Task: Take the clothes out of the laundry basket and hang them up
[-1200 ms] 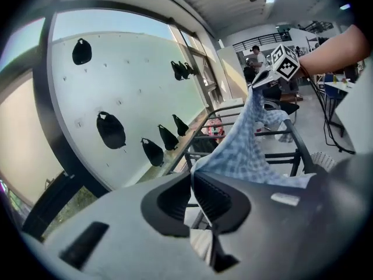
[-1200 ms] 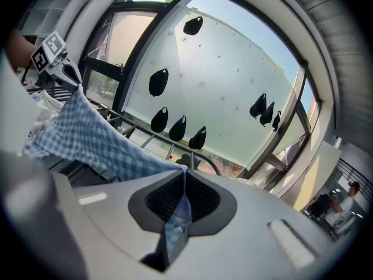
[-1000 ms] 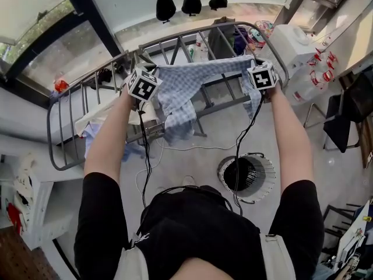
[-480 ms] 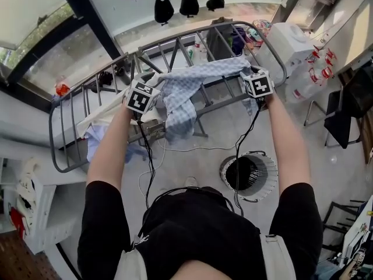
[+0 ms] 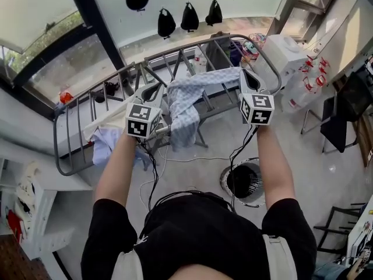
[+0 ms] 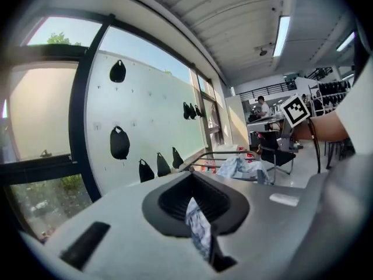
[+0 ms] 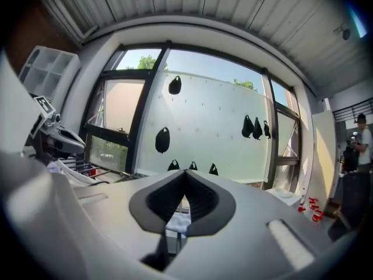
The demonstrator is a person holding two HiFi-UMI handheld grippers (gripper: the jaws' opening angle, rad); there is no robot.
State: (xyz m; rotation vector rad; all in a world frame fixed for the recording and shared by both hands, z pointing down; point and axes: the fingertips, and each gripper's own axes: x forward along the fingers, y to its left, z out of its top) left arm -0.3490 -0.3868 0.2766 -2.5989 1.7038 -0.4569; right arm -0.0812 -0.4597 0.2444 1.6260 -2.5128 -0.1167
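Observation:
The blue checked garment (image 5: 186,101) lies bunched over the bars of the grey drying rack (image 5: 76,169), one end hanging down through them. My left gripper (image 5: 152,92) is lifted above the rack just left of the garment. My right gripper (image 5: 250,80) is held up at the garment's right end. Both have just closed and stand shut, and no cloth trails from either. In the left gripper view the garment (image 6: 242,168) rests on the rack far ahead, and only a sliver of blue-white cloth shows in the slit under the left gripper (image 6: 192,182). The right gripper (image 7: 185,179) points at the window.
The round white laundry basket (image 5: 245,181) stands on the floor below my right arm, dark inside. White cloth (image 5: 108,121) and blue cloth (image 5: 105,144) hang at the rack's left end. A white appliance (image 5: 288,48) and a dark chair (image 5: 344,115) are to the right. Cables (image 5: 152,174) dangle from both grippers.
Both grippers let go of the stretched garment and rose away from the rack. The garment slumped from a spread band into a bunch over the bars.

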